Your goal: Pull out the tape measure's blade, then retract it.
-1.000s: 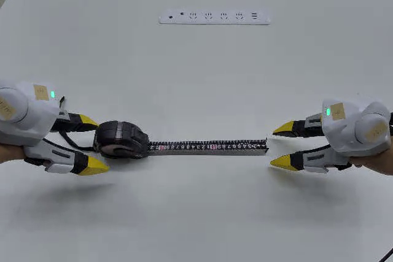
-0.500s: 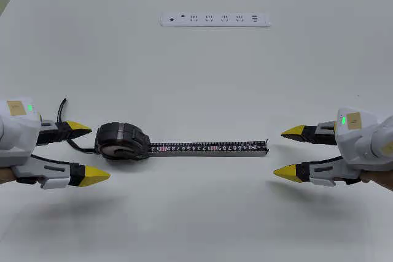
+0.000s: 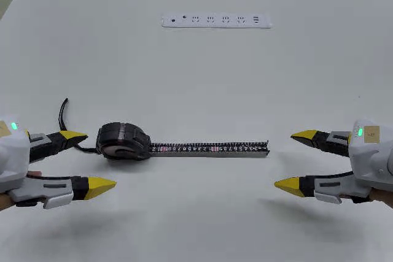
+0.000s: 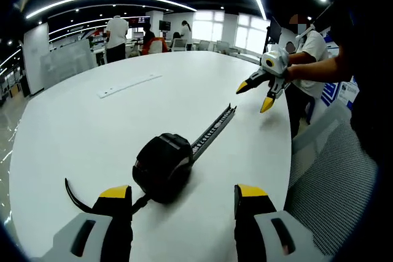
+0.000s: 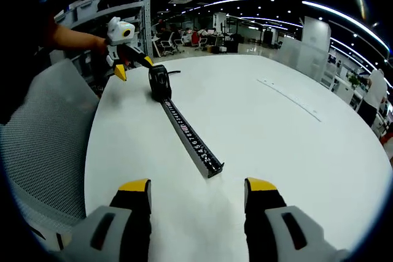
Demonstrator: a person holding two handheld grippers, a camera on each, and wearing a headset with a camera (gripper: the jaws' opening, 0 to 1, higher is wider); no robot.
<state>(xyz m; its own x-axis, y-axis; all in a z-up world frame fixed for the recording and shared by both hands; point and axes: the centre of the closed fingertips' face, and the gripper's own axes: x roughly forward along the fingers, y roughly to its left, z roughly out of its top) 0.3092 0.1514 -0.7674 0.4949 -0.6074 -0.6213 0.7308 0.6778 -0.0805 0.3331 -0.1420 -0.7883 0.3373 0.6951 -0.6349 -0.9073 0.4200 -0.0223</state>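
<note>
1. Left gripper (image 3: 99,159) and right gripper (image 3: 284,158): jaws apart, both empty.
2. Black rounded tape measure case (image 3: 123,141) lies on the white table (image 3: 196,78) near the left gripper, its printed metal blade (image 3: 209,148) drawn out toward the right gripper.
3. Case seems rigid and rather heavy: clamp its sides. Blade is probably springy: take its far end.

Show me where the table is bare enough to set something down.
Widest: between the power strip and the blade. Also the near edge below the blade. Crowded around the case and its strap, by the left gripper.
</note>
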